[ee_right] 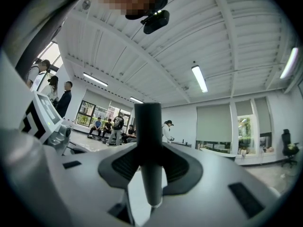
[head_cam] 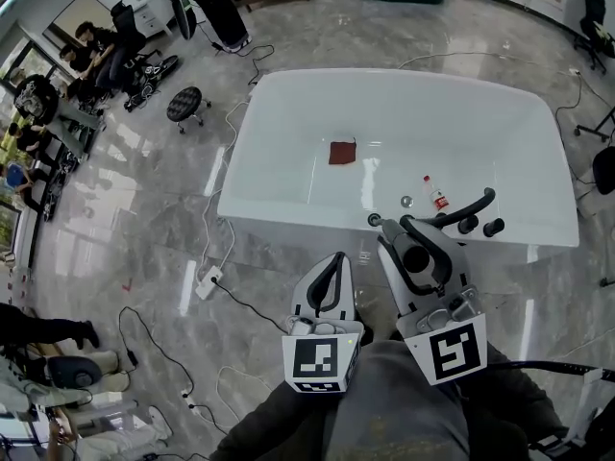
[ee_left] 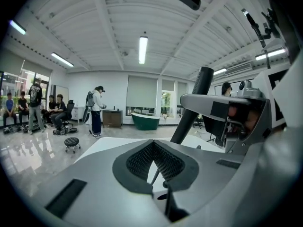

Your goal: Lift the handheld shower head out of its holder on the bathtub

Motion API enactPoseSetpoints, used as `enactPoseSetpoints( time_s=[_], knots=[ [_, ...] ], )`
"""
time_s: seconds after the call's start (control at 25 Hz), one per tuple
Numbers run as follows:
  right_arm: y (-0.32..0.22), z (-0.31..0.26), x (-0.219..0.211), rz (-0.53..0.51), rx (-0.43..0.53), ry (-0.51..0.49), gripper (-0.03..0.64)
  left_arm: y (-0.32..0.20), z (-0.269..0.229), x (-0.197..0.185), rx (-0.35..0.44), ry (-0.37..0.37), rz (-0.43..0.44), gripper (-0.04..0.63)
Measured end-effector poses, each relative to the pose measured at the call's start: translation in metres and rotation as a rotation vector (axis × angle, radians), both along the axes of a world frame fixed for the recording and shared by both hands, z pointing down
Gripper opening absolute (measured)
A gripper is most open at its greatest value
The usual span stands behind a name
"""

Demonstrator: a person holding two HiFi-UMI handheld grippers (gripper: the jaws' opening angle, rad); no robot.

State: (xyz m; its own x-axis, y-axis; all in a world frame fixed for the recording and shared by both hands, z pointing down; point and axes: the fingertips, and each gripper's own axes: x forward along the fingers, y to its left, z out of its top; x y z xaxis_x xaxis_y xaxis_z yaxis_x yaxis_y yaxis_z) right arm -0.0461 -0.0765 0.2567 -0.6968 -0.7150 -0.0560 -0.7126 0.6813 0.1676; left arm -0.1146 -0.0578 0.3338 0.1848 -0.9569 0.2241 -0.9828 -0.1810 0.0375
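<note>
At bathtub's (head_cam: pixel 269 161) near rim, head view: 2 grippers, 1 shower head (head_cam: pixel 419 257), clamped in right gripper (head_cam: pixel 402 230); left gripper (head_cam: pixel 334 262) just beside, empty. Left gripper view: jaws together w/ nothing btwn them. Right gripper view: jaws pinch shower head's dark handle, upright at centre.

No legible text in any view. Left marker cube (head_cam: pixel 320 360) and right marker cube (head_cam: pixel 454 351) carry only black-and-white square patterns. You can't read the bottle's (head_cam: pixel 436 195) red label.
</note>
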Motion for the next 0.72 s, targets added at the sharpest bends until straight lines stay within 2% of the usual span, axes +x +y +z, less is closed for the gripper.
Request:
enactPoseSetpoints(
  time_s=[0.24,0.52,0.72],
  knots=[
    [0.019,0.005,0.017,-0.02,-0.02,-0.006,0.137,0.022,-0.003,0.018,0.006,-0.009,-0.014,0.003],
    [0.045,-0.013,0.026,-0.037,0.008,-0.024,0.137,0.046,-0.023,0.027,0.042,-0.028,-0.027,0.003],
    [0.081,-0.016,0.044,-0.062,0.025,-0.025,0.137,0.08,-0.022,0.046,0.038,-0.032,-0.046,0.003]
  ],
)
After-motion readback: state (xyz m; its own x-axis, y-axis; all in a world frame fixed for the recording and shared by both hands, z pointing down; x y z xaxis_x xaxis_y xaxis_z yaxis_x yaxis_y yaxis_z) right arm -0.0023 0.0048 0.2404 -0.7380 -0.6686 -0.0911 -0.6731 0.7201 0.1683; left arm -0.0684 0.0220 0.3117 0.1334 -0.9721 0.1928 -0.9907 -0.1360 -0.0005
